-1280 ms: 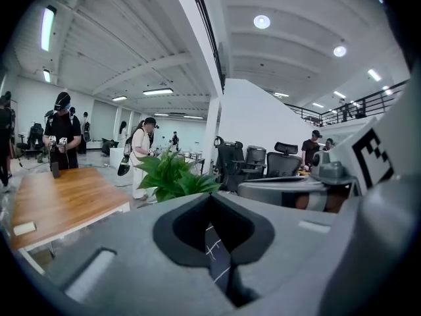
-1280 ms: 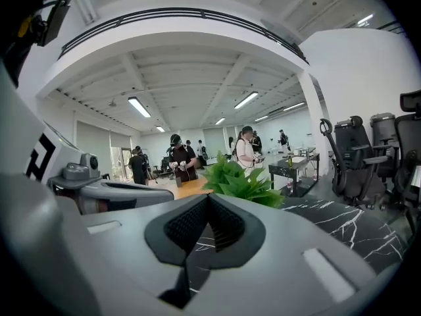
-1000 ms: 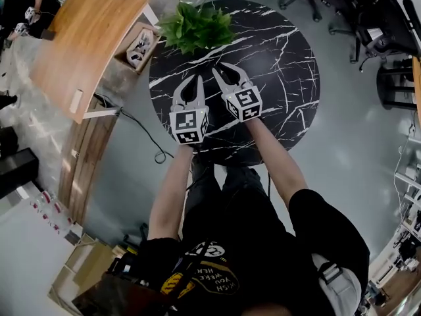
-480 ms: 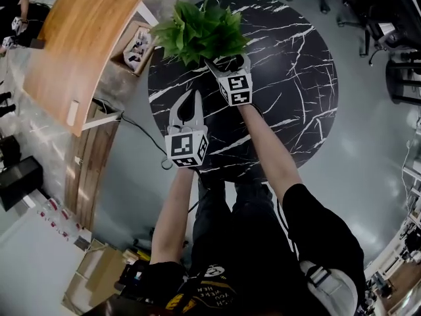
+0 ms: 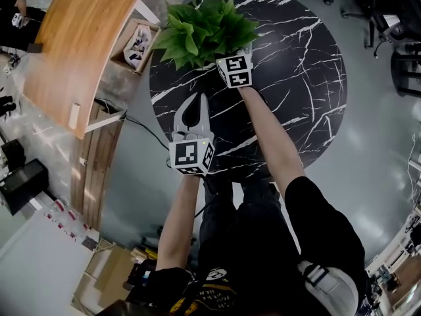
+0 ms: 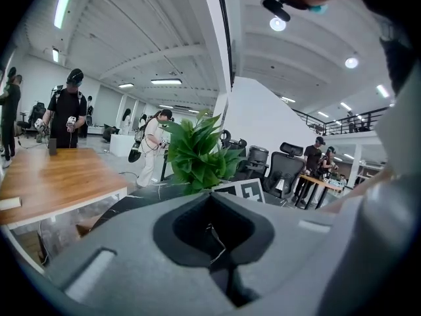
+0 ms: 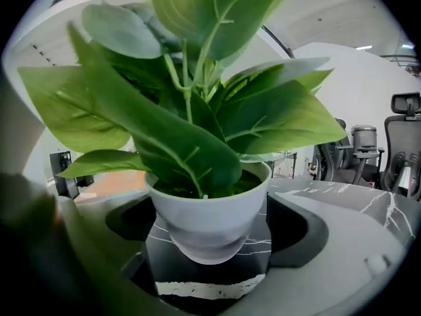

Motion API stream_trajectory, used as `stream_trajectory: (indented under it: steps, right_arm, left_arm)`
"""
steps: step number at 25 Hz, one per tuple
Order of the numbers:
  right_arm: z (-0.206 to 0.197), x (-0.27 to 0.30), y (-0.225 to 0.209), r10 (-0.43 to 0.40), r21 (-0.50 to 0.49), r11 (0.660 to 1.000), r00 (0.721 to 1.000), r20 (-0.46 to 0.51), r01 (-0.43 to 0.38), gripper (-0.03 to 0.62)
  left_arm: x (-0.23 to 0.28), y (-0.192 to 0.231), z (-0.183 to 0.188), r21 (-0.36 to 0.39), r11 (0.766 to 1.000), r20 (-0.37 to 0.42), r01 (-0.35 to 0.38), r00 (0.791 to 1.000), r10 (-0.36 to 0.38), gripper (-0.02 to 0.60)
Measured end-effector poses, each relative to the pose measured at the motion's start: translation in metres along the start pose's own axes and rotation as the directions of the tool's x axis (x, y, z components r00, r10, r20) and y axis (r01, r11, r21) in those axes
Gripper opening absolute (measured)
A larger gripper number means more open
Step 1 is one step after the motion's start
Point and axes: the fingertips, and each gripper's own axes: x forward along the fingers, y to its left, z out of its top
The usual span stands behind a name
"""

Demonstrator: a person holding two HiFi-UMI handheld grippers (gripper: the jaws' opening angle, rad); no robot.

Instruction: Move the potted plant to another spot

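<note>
While the head view looks down on the whole round black table (image 5: 296, 64), with a wooden desk (image 5: 79, 45) just beside its left edge, it hides what matters under leaves. From there the potted plant (image 5: 204, 28) is only a green crown near the table's far left rim, and it covers the tips of the right claw (image 5: 230, 56), leaving just the marker cube in sight.

The right gripper view fills that gap. It shows the plant's white pot (image 7: 210, 219) standing upright on the marbled top, squarely between the two jaws. They have just been opening and stand wide, with a dark gap on either side of the pot, so nothing is gripped.

The left claw (image 5: 196, 107) hangs over the near left part of the table, well short of the plant. Its own view shows the jaws closed together on nothing, and beyond them other people (image 6: 69, 110) standing by the desk.
</note>
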Motion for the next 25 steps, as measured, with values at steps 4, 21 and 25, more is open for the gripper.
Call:
stream_trajectory:
  steps: [4, 21, 25]
  right_arm:
    - [0.002, 0.002, -0.001, 0.008, -0.010, 1.000, 1.000, 0.001, -0.008, 0.489]
    - [-0.002, -0.010, -0.069, -0.090, 0.026, 0.996, 0.996, -0.015, 0.091, 0.488]
    - [-0.005, -0.024, -0.112, -0.142, 0.044, 0.989, 0.990, -0.017, 0.143, 0.488]
  left_arm:
    - [0.002, -0.001, 0.000, 0.004, 1.000, 0.004, 0.006, 1.000, -0.006, 0.004]
    - [0.022, -0.038, 0.005, 0.028, 0.998, 0.002, 0.056, 0.998, -0.056, 0.005]
    - [0.032, -0.048, -0.001, 0.037, 0.997, -0.014, 0.072, 0.997, -0.072, 0.004]
